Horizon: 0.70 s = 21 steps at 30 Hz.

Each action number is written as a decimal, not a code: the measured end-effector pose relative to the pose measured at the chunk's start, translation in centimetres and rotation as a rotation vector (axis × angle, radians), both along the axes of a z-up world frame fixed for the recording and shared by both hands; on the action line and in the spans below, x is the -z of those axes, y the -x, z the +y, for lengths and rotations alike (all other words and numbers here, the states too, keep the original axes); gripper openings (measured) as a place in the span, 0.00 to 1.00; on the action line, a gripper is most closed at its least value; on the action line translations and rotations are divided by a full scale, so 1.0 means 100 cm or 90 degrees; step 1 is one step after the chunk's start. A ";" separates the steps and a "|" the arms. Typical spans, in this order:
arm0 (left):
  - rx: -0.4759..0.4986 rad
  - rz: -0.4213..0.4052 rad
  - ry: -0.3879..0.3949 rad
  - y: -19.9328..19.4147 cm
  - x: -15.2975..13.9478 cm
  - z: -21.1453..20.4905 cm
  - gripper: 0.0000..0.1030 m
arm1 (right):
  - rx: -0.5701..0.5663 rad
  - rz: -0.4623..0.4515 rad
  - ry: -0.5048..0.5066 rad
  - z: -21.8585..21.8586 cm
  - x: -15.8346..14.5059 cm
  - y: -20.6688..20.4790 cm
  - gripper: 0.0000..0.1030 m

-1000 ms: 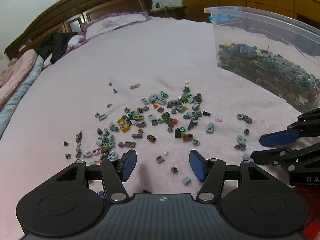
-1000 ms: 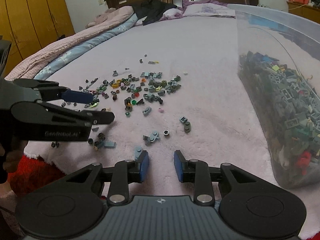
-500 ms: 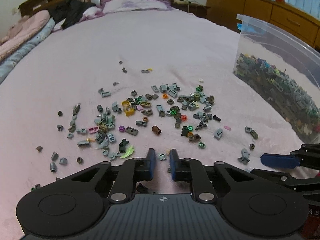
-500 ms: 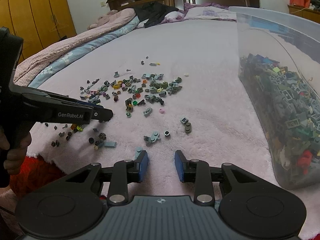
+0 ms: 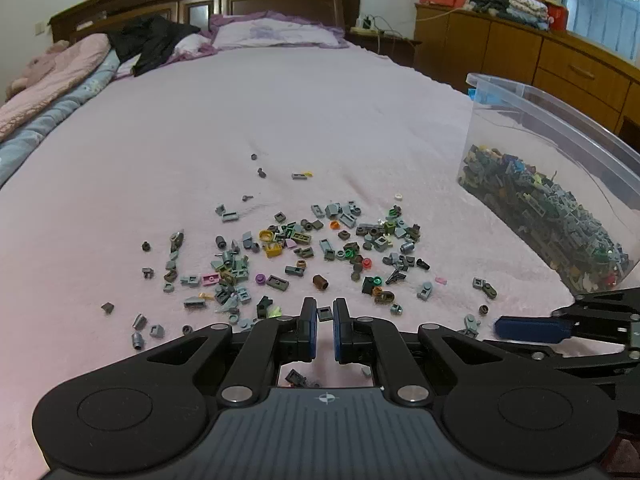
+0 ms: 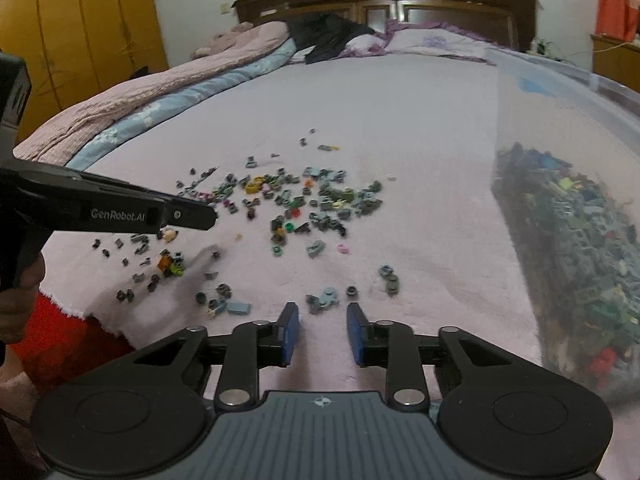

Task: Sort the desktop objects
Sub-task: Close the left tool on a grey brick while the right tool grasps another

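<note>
A: So, which step is this? The left gripper (image 5: 325,316) has its blue pads drawn together on a small grey brick (image 5: 323,313), pinched right at the tips, at the near edge of the scatter.

B: I'd call it the pick, just made. The brick sits between the pads and seems clear of the pink blanket (image 5: 280,120), though I cannot be sure it is off the fabric. The rest of the loose bricks (image 5: 320,248) lie spread across the middle of the bed.

A: And the next move?

B: Probably a carry to the right, to the clear plastic bin (image 5: 560,184), which already holds a deep layer of mixed pieces. It calls for a steady pinch; a piece that small could twist out of the pads. The tips must also clear the bin's rim before letting go.

A: What about the right gripper (image 6: 322,330)?

B: Its jaws are closing, with nothing between them, only bare blanket. A few grey pieces (image 6: 322,298) lie just beyond the tips, so it may be lining up its own pick.

A: Does either view add something?

B: Only the left wrist view shows the held brick. The right wrist view shows the left tool from the side, reaching in from the left edge with a hand (image 6: 20,300) on its grip, and the red cloth (image 6: 72,340) under the blanket's near edge.
</note>
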<state>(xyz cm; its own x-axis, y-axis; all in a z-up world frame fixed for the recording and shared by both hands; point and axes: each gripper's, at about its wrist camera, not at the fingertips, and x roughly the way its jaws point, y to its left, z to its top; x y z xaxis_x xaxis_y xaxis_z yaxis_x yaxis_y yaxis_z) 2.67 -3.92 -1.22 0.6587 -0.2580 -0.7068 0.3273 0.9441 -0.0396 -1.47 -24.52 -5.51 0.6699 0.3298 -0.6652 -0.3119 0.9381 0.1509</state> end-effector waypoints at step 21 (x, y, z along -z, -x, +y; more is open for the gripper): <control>0.019 -0.002 -0.006 0.011 -0.001 -0.002 0.10 | -0.055 0.040 0.012 0.015 0.003 -0.003 0.08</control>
